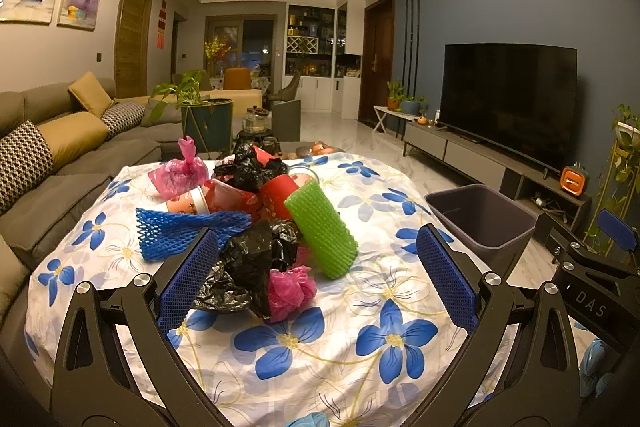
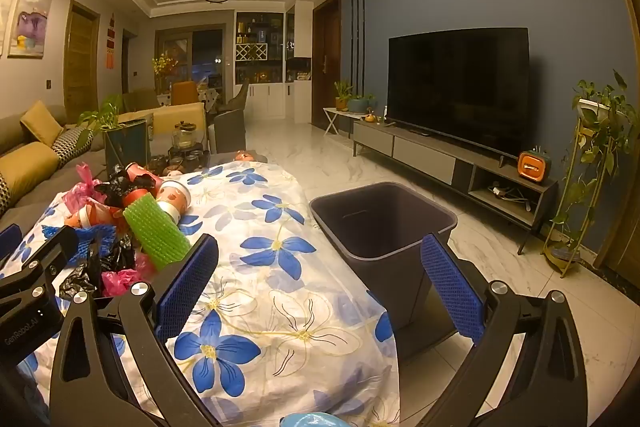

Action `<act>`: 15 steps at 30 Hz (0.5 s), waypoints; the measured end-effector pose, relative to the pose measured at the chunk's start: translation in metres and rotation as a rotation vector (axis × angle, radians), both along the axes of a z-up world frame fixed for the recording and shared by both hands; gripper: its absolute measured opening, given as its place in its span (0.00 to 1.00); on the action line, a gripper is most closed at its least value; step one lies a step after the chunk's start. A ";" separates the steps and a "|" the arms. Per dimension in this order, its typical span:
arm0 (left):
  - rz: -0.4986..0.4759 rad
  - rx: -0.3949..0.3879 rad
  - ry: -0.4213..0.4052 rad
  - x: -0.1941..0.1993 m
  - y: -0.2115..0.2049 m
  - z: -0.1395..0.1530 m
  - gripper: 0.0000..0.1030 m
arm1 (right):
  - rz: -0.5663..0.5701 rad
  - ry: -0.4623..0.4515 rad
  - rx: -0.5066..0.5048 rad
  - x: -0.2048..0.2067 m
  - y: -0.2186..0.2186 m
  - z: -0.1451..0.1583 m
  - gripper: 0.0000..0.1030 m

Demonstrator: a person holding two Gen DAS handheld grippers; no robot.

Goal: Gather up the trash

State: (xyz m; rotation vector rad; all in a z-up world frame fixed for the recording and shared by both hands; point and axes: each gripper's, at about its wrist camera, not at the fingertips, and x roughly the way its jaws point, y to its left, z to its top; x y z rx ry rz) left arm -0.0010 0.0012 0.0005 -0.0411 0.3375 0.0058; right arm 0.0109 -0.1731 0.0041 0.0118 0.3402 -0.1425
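Blue-padded left claw (image 1: 318,275) spread before trash pile (image 1: 256,211), right claw (image 2: 320,287) spread, bin (image 2: 384,223) interior visible only there

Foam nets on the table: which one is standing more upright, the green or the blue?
The green foam net: it leans up against the trash pile, while the blue foam net lies flat on the cloth.

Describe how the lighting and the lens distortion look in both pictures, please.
Left wrist view: warm, dim yellow light from ceiling strips; strong fisheye bending of walls and TV; dark vignette in corners; trash pile is sharp. Right wrist view: same warm cast, bright glare on the ceiling, curved edges; bin clear, far room slightly soft.
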 end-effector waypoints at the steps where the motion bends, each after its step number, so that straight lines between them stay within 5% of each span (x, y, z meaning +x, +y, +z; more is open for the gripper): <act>1: 0.000 -0.001 0.001 0.000 0.000 0.000 0.95 | 0.000 0.000 0.000 0.000 0.000 0.000 0.95; 15: 0.000 -0.003 -0.001 -0.002 -0.001 0.001 0.95 | 0.000 -0.004 0.001 0.000 0.000 0.001 0.95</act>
